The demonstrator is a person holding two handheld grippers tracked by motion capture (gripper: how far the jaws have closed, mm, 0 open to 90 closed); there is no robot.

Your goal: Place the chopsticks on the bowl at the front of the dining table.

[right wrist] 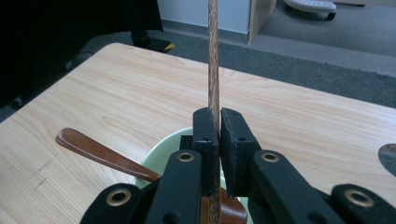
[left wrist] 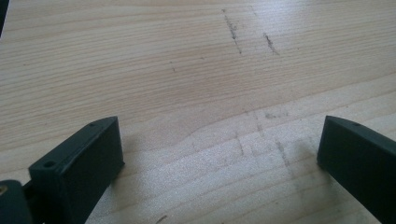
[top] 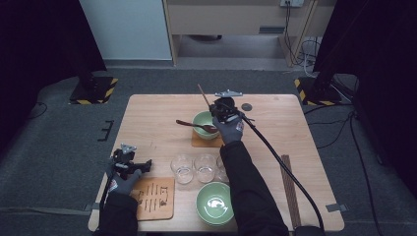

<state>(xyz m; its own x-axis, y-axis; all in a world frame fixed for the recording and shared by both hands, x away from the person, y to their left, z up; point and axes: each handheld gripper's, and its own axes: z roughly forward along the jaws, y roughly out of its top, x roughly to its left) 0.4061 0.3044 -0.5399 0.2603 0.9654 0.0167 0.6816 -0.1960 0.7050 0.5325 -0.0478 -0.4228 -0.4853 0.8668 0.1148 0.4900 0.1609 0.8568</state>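
Glasses (top: 196,168) between bowls (top: 215,202); spoon (top: 194,125) inside.

Brown chopstick (right wrist: 214,70), brown spoon (right wrist: 100,152), pale green bowl (top: 202,119)

right tongs (top: 215,107) over green bowl (top: 204,122) — chopstick (top: 203,95) clamped

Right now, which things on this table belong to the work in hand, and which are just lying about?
In hand:
- thin wooden chopstick, clamped in the right gripper
- pale green ceramic bowl on a wooden coaster
- dark wooden spoon resting in it

Lying about:
- three clear glasses
- second green bowl
- printed wooden board
- left gripper, open over bare table
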